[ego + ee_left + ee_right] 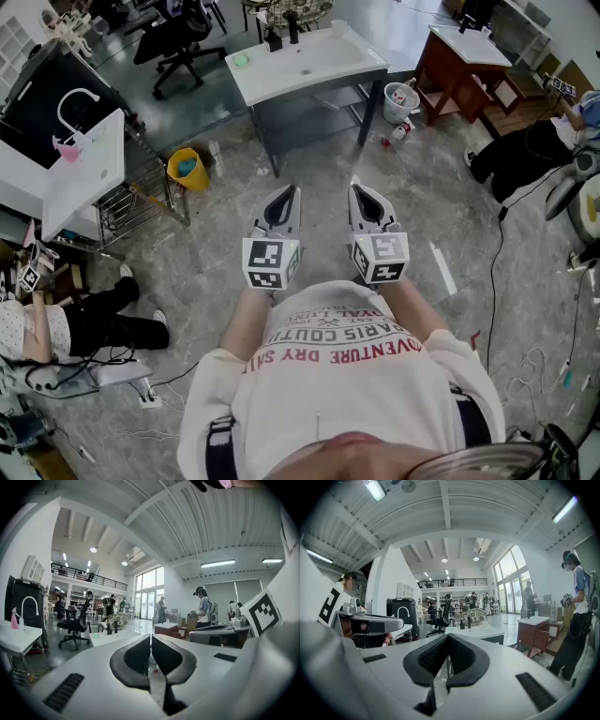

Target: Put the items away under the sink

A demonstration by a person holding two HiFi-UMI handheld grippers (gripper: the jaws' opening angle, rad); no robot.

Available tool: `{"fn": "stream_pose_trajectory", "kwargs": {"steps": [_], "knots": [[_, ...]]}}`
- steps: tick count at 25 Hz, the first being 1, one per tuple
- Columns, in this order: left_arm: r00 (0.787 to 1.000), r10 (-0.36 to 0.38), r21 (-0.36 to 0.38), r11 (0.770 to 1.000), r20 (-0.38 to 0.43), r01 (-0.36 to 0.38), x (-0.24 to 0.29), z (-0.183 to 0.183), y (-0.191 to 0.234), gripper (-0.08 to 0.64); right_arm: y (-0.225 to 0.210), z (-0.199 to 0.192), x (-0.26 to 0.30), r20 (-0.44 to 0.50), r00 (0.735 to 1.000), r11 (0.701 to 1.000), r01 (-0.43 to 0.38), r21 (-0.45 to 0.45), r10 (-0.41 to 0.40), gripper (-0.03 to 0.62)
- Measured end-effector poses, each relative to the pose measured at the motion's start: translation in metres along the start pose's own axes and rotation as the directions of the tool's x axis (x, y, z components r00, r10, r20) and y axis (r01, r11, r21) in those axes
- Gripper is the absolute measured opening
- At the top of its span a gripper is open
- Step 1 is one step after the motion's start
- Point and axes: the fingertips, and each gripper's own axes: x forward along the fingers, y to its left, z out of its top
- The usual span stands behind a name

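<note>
A white sink table (305, 61) stands ahead across the floor, with a grey frame and a low shelf (323, 98) under it. On its top are a green sponge (242, 59) and two black bottles (273, 39). Small items lie on the floor by a white bucket (400, 101) to its right. Both grippers are held side by side in front of the person's chest, well short of the sink. The left gripper (289, 191) (150, 637) is shut with nothing in it. The right gripper (359, 187) (447, 637) is shut too, also holding nothing. The sink table (480, 631) shows beyond the right jaws.
A yellow bin (187, 167) sits left of the sink beside a second white sink unit (80, 164) on a wire rack. A brown wooden stand (464, 66) is at the right. People sit on the floor at both sides, and cables trail at the right.
</note>
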Motion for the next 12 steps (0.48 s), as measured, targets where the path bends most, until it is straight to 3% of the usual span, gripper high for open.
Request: {"fn": "stream_pose_trajectory", "kwargs": {"steps": [12], "knots": [[1.000, 0.002, -0.016, 1.000, -0.012, -0.002, -0.001, -0.005, 0.012, 0.028, 0.008, -0.007, 0.009, -0.013, 1.000, 1.000, 0.009, 0.018, -0.009, 0.025]]}}
